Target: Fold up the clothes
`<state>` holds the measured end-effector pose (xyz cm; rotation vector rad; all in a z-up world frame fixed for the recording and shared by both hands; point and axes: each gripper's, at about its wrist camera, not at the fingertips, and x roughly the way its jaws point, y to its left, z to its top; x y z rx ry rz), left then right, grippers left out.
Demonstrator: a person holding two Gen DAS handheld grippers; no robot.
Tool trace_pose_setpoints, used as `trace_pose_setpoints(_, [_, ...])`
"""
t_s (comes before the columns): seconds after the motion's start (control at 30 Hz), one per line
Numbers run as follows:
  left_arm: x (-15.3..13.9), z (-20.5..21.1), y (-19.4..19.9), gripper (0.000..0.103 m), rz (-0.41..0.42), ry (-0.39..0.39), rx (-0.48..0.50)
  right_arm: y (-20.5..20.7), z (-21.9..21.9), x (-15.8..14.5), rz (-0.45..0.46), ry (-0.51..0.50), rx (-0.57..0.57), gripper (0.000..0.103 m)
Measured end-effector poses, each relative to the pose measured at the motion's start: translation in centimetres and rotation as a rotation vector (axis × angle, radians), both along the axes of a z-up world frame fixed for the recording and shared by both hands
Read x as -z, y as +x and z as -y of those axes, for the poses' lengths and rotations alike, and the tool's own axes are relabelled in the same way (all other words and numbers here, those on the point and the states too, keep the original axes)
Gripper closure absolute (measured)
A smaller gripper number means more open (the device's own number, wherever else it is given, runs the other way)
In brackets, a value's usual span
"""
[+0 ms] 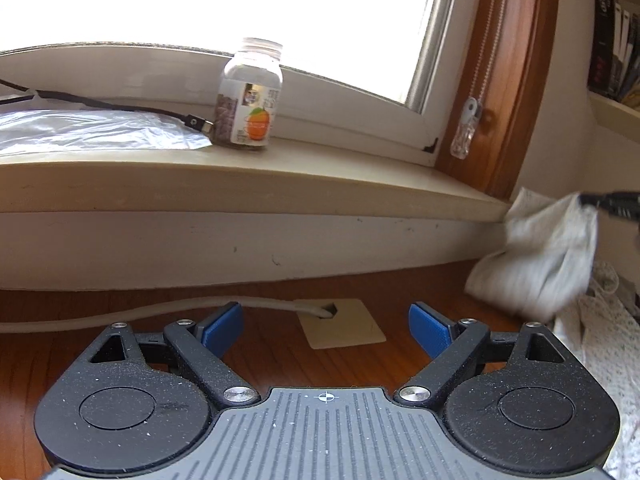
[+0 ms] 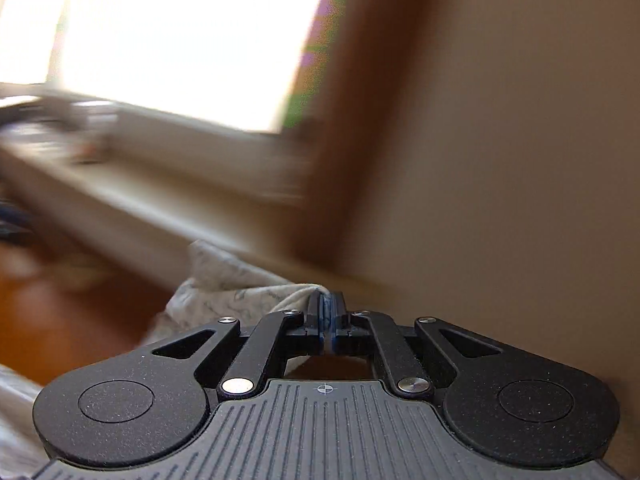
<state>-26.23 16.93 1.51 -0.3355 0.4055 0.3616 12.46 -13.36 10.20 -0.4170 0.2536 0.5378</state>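
Left black two-finger gripper with blue pads [image 1: 326, 330] is hovering low over the brown wooden desk [image 1: 264, 344], jaws spread wide — nothing is sitting between the pads. Between the fingers, further back, a beige square cable grommet plate [image 1: 352, 330] is lying on the desk, with a thick white cable [image 1: 160, 310] running into its hole from the left and along the desk's back edge.

Right black two-finger gripper [image 2: 328, 316] is pinching fully closed on a corner of the pale grey patterned cloth garment [image 2: 236, 288]; the fabric is bunching just left of the closed pads and hanging down toward the desk. The right wrist view is heavily motion-blurred, so background detail there cannot be read. In the left wrist view the same garment [image 1: 544, 256] is showing at the right edge, blurred, lifted off the desk near its back right corner and held at its top by a dark fingertip of the right gripper [image 1: 612, 202]. More white patterned fabric [image 1: 600, 344] is lying on the desk along its right edge, just below the lifted piece.

On the cream windowsill [image 1: 280, 176] above the desk's back edge, a clear plastic jar with a white lid and an orange-fruit label [image 1: 250, 96] is standing upright. A black cable with a plug [image 1: 120, 106] is ending just beside the jar — it is crossing a crinkled clear plastic sheet [image 1: 92, 132] on the sill's left part.
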Motion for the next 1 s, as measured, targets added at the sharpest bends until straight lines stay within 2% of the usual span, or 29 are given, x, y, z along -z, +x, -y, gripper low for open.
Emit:
trace_pose_setpoints(0.07, [0.0, 0.2, 0.1, 0.011, -0.006, 0.005, 0.008, 2.4, 3.3, -0.4, 0.161, -0.024, 0.231, 0.097])
trace_pose_setpoints(0.1, [0.1, 0.3, 0.2, 0.011, -0.011, 0.006, 0.01, 3.6, 4.8, -0.3, 0.203, -0.038, 0.331, 0.093])
trace_pose_setpoints(0.13, [0.2, 0.3, 0.3, 0.011, -0.016, 0.007, 0.012, 4.7, 6.3, 0.0, 0.191, -0.041, 0.394, 0.092])
trace_pose_setpoints(0.17, [0.3, 0.4, 0.4, 0.011, -0.021, 0.008, 0.014, 5.2, 7.6, 0.3, 0.157, -0.008, 0.409, 0.088])
trace_pose_setpoints(0.2, [0.3, 0.6, 0.5, 0.012, -0.022, 0.002, 0.023, 5.5, 8.9, 0.7, 0.121, 0.036, 0.41, 0.078])
trace_pose_setpoints(0.3, [0.5, 1.2, 0.6, 0.011, -0.023, -0.014, 0.048, 4.8, 10.6, 3.0, -0.006, 0.103, 0.315, 0.063])
trace_pose_setpoints(0.4, [0.7, 1.7, 0.7, 0.012, -0.026, -0.029, 0.073, 3.1, 10.4, 6.1, -0.139, 0.121, 0.191, 0.054])
trace_pose_setpoints(0.5, [0.6, 3.6, 1.0, 0.013, -0.076, -0.014, 0.135, 1.2, 9.4, 9.2, -0.256, 0.108, 0.073, 0.051])
trace_pose_setpoints(0.6, [0.2, 5.5, 0.6, 0.03, -0.134, 0.027, 0.168, -0.4, 8.0, 11.3, -0.339, 0.084, -0.029, 0.051])
trace_pose_setpoints(0.67, [-0.1, 6.6, -0.1, 0.037, -0.15, 0.038, 0.205, -1.1, 7.6, 11.9, -0.36, 0.082, -0.076, 0.05])
trace_pose_setpoints(0.7, [-0.2, 7.1, -0.5, 0.044, -0.158, 0.043, 0.223, -1.3, 7.5, 12.2, -0.359, 0.08, -0.091, 0.05])
trace_pose_setpoints(0.73, [-0.3, 7.6, -0.9, 0.046, -0.172, 0.046, 0.231, -1.7, 7.5, 12.4, -0.338, 0.068, -0.091, 0.049])
trace_pose_setpoints(0.8, [-0.4, 8.6, -1.6, 0.047, -0.2, 0.054, 0.246, -1.2, 7.7, 12.7, -0.346, 0.086, -0.081, 0.045])
trace_pose_setpoints(1.0, [0.5, 10.1, -3.6, 0.048, -0.264, 0.041, 0.293, 0.1, 8.7, 12.9, -0.396, 0.162, 0.001, 0.044])
